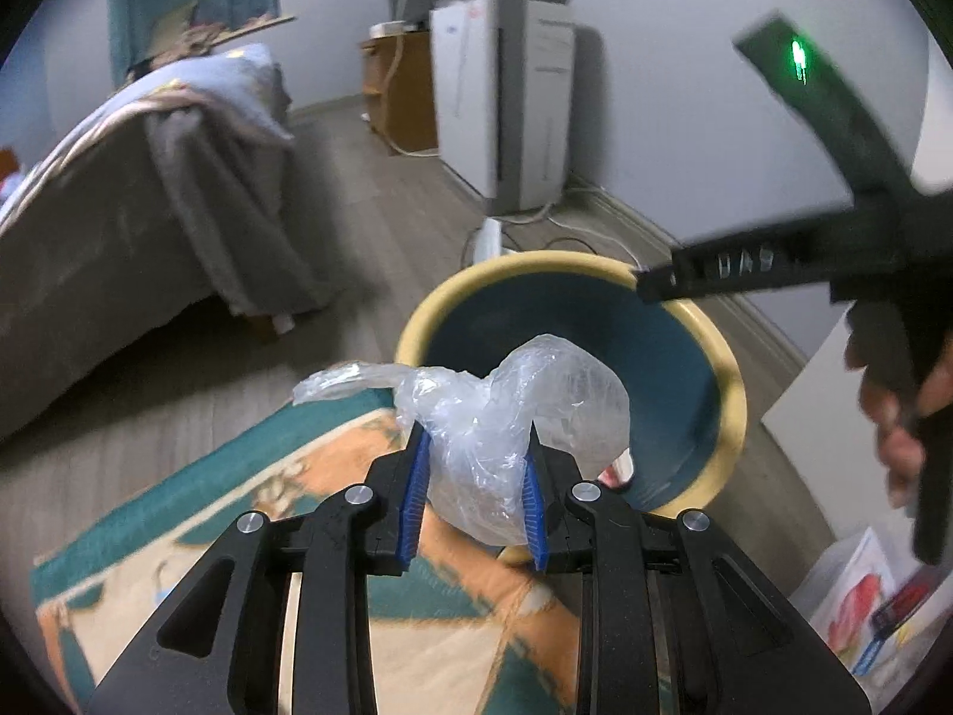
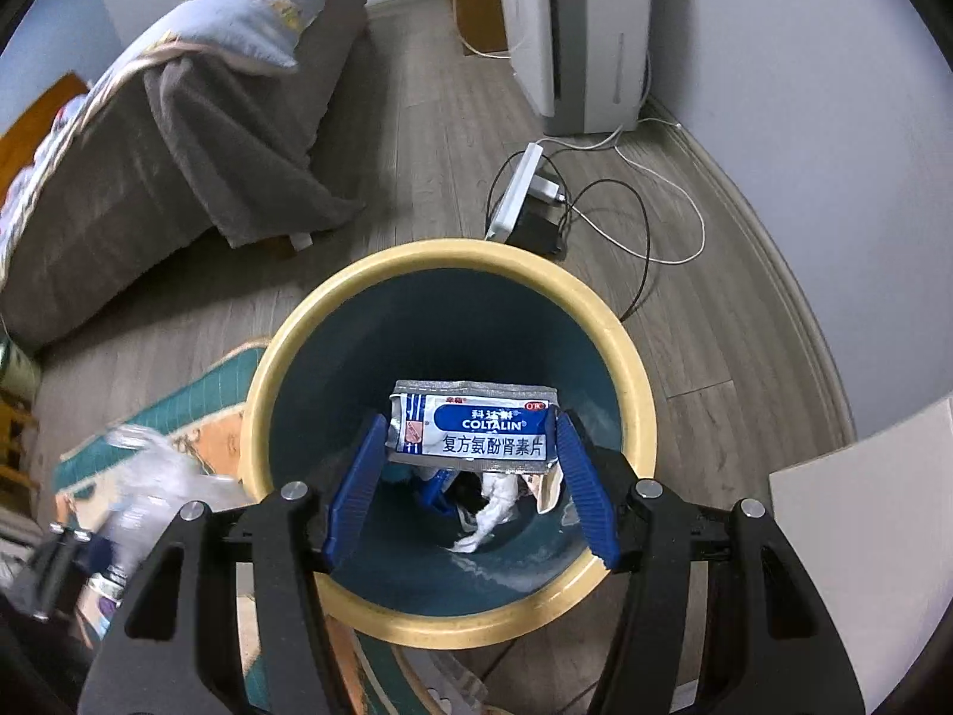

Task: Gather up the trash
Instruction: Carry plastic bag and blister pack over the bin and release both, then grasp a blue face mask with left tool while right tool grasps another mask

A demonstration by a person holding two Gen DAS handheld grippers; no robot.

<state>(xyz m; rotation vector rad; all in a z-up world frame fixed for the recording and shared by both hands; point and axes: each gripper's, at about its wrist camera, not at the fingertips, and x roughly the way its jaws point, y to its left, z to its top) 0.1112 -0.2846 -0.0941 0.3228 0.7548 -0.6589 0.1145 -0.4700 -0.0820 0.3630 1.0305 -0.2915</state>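
A round bin (image 2: 625,357) with a yellow rim and dark blue inside stands on the floor; it also shows in the left wrist view (image 1: 723,357). My right gripper (image 2: 470,447) is directly above the bin mouth, its jaws wide apart, with a silver-and-blue COLTALIN medicine sachet (image 2: 473,432) between the fingertips; whether it is still pinched is unclear. Crumpled white and blue trash (image 2: 494,503) lies at the bin's bottom. My left gripper (image 1: 476,465) is shut on a crumpled clear plastic bag (image 1: 512,417), just left of the bin over the rug. The right gripper (image 1: 774,265) shows in the left wrist view above the rim.
A patterned teal-and-orange rug (image 1: 298,506) lies left of the bin. A grey-covered bed (image 2: 149,137) is to the far left. A white appliance (image 2: 572,30), a power strip (image 2: 518,190) and cables lie behind the bin. A white panel (image 2: 863,536) stands at right.
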